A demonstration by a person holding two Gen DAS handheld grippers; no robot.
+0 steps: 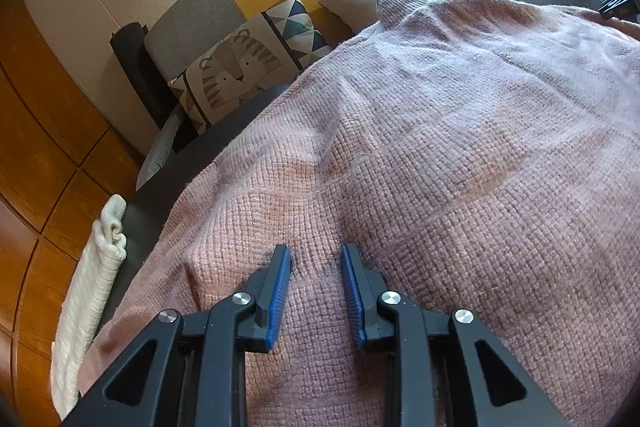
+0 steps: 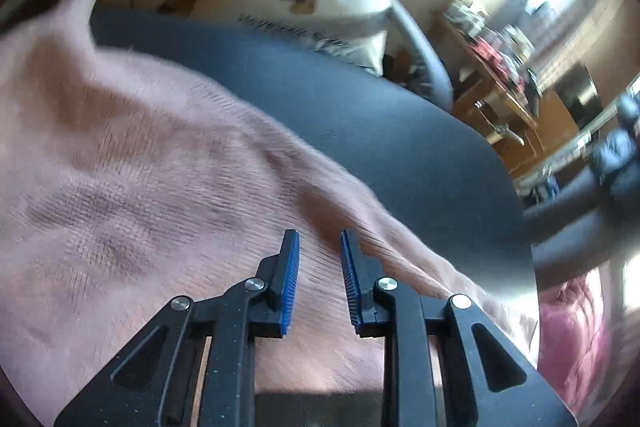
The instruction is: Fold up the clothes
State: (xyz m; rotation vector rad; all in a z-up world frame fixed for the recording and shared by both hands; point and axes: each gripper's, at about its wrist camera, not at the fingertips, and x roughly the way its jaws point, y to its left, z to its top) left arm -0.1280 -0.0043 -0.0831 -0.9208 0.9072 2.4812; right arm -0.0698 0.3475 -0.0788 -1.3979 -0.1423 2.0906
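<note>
1. Pink knit sweater [image 1: 420,147] is spread over a dark round table [image 1: 224,131]; most of the top is covered, with one point of the knit [image 1: 390,5] raised at the far edge; judged laid flat so a fold can be made, but whether a fold is already in it cannot be told from these views.
2. In the right wrist view the sweater's edge [image 2: 280,131] is seen running diagonally, with bare dark table [image 2: 380,115] beyond it; that view is motion-blurred, so fine detail is lost.
3. Left gripper [image 1: 316,259]: jaws are parted by a moderate gap; nothing is held between them; tips are set low over the knit, contact cannot be confirmed; it is pointed forward across the sweater's middle, angled down.
4. Right gripper [image 2: 319,241]: jaws are parted by a similar, slightly narrower gap; nothing is clamped; it is placed close to the sweater's right-hand edge, pointed along it; judged positioned for an edge pick or a smoothing pass, either fits.
5. A white knit item [image 1: 88,287] is hung off the table's left rim; a darker pink cloth [image 2: 572,339] is seen below the right rim; their role cannot be told.
6. A sofa with a tiger cushion [image 1: 236,75] is behind the table.
</note>
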